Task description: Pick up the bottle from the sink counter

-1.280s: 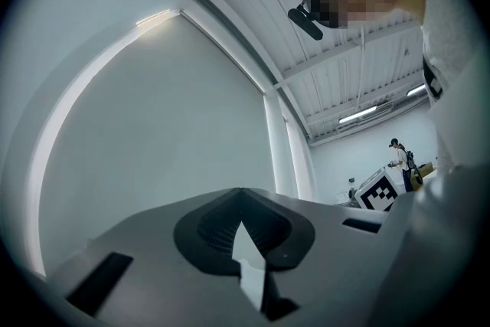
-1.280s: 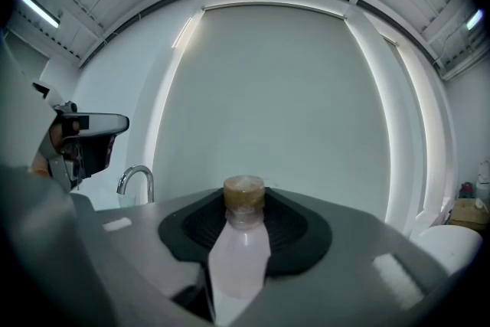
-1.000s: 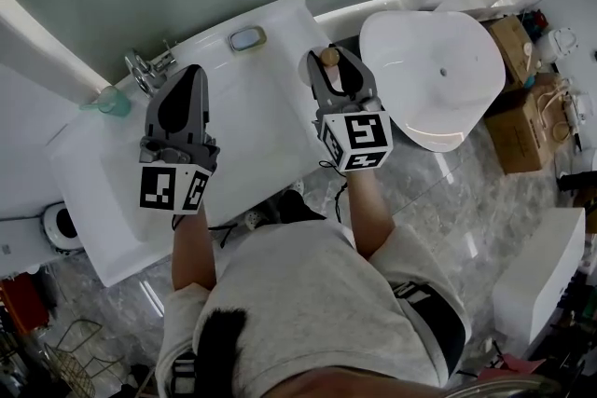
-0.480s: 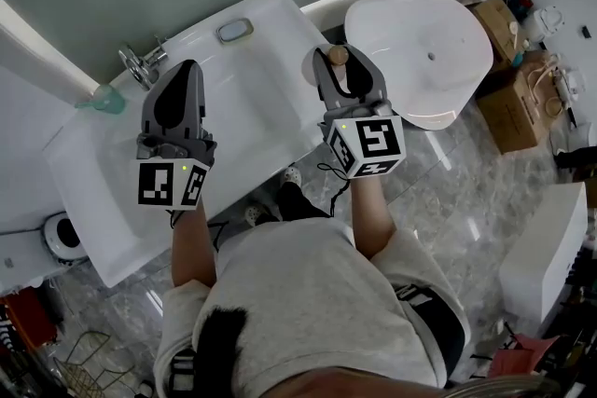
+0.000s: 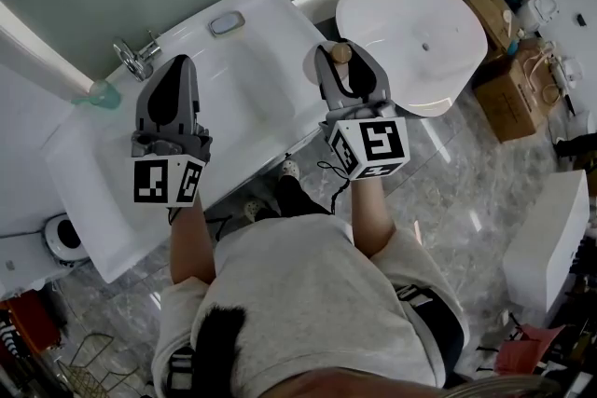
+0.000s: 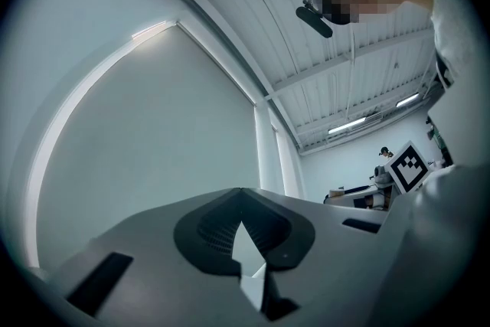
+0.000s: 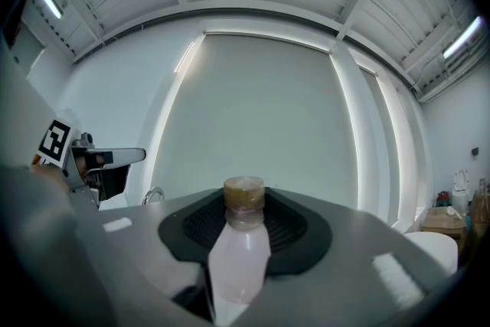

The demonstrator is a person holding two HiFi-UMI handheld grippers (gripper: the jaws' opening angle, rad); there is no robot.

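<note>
Bottle: a pale, milky bottle (image 7: 239, 260) with a brownish cap (image 7: 244, 194), sitting between the right gripper's jaws, cap at the jaw tips
Right gripper (image 5: 341, 53): clamped on the bottle, its dark ribbed pads (image 7: 295, 230) pressed against both sides of the body
Left gripper (image 5: 178, 63): jaws together with nothing between them, only a thin sliver of light where the pads meet
Where the bottle is: over the right-hand end of the sink counter (image 5: 252, 93), near its front edge
Hidden on the bottle: from above only the cap shows, as the gripper covers the body; in the right gripper view the lower part runs off the bottom of the frame, so I cannot tell whether the base is clear of the counter
Left gripper's place: over the counter's left half, just in front of the chrome tap (image 5: 133, 61), well apart from the right gripper
Hands: both are covered by the marker cubes (image 5: 370, 146), so only the forearms can be seen
On the counter: a small grey oval thing (image 5: 227, 23) at the back edge, too small to identify
Left end: a green translucent thing (image 5: 104, 94), partly cut by a white beam
Right of the counter: a large white rounded fixture (image 5: 410, 23), with cardboard boxes (image 5: 515, 90) on the floor beyond it
</note>
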